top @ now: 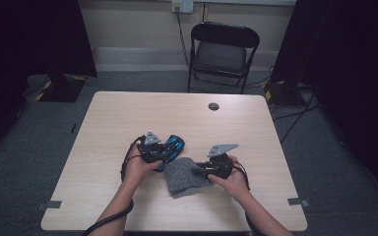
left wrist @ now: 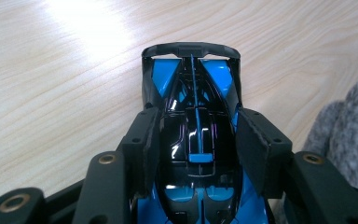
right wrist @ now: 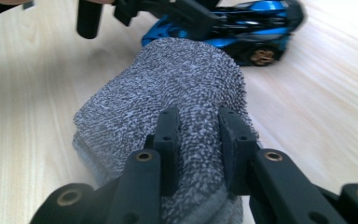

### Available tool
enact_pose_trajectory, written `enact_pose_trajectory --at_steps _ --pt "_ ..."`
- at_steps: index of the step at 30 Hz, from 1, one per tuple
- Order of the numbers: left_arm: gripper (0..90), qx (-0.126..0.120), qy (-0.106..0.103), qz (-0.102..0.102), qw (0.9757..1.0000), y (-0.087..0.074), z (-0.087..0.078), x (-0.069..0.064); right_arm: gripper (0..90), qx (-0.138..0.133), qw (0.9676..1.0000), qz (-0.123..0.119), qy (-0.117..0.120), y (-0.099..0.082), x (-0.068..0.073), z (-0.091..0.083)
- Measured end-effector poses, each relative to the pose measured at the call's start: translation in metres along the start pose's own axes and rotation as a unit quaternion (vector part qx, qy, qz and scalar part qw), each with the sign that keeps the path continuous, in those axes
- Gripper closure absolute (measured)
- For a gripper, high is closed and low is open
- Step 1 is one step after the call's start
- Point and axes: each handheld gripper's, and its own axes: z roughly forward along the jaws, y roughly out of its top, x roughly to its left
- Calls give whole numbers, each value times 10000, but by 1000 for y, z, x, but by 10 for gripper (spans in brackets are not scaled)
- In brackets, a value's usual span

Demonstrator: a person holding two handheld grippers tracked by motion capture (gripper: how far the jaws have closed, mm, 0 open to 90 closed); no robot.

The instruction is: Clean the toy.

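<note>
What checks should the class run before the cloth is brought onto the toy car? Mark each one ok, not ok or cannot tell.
1. Left gripper clamps the toy car by its sides: ok.
2. Right gripper pinches the grey cloth: ok.
3. Car sits on the table: ok.
4. Cloth touches the car: cannot tell.
5. Car's upper bodywork is reachable beyond the left pads: ok.

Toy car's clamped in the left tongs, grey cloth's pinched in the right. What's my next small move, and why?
Probably slide the cloth in the right tongs onto the toy car, to wipe it: the left tongs steady the car on the table, and the cloth lies right beside it.
</note>
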Motion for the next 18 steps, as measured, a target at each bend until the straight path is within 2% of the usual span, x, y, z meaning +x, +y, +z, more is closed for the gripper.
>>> enact_pose_trajectory --at_steps 7,9,12,18 --pt "504 -10 25 10 10000 0 0 0 701 143 9997 -135 124 4 6 12" --pt "504 -17 22 2 10000 -1 -1 0 671 181 9997 -112 93 3 6 14" --pt "504 -23 21 -2 10000 -1 -1 0 642 194 9998 18 44 -1 4 16" --pt "504 -27 19 -1 10000 -1 -1 0 575 15 9995 313 -54 -3 0 14"
